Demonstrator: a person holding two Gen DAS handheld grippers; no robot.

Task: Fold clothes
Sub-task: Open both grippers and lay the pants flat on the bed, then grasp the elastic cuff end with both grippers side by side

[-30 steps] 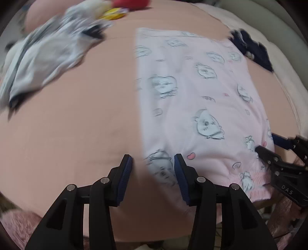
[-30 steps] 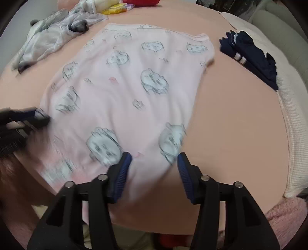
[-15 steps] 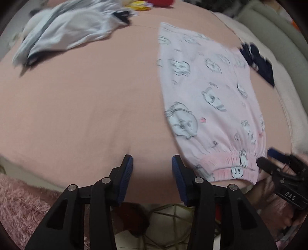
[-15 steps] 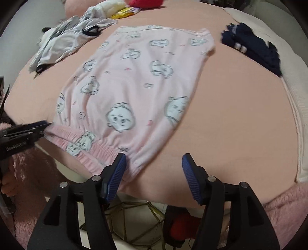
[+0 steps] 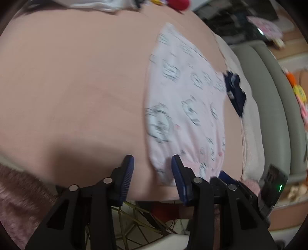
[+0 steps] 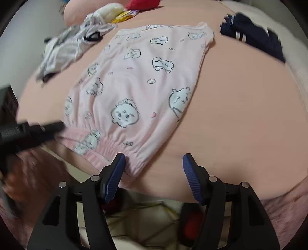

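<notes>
Pink pyjama shorts with cartoon faces (image 6: 146, 86) lie flat on the peach table cover (image 6: 240, 107), with the elastic waistband at the near edge. They also show in the left wrist view (image 5: 184, 115). My left gripper (image 5: 152, 178) is open, with the garment's near left corner lying between its fingers. My right gripper (image 6: 154, 175) is open, and its left finger (image 6: 113, 177) sits at the waistband's near right corner. The left gripper shows blurred at the left of the right wrist view (image 6: 28, 130). The right gripper shows at the lower right of the left wrist view (image 5: 236, 184).
A grey-white garment (image 6: 69, 46) lies crumpled at the far left. A folded navy garment (image 6: 256, 36) lies at the far right and also shows in the left wrist view (image 5: 234, 92). Red and yellow items (image 6: 134, 7) sit at the back. A grey sofa (image 5: 273, 96) stands beyond the table.
Both grippers have drawn back to the near table edge and now sit at the two waistband corners. The left view has swung right. The right gripper has opened wider.
</notes>
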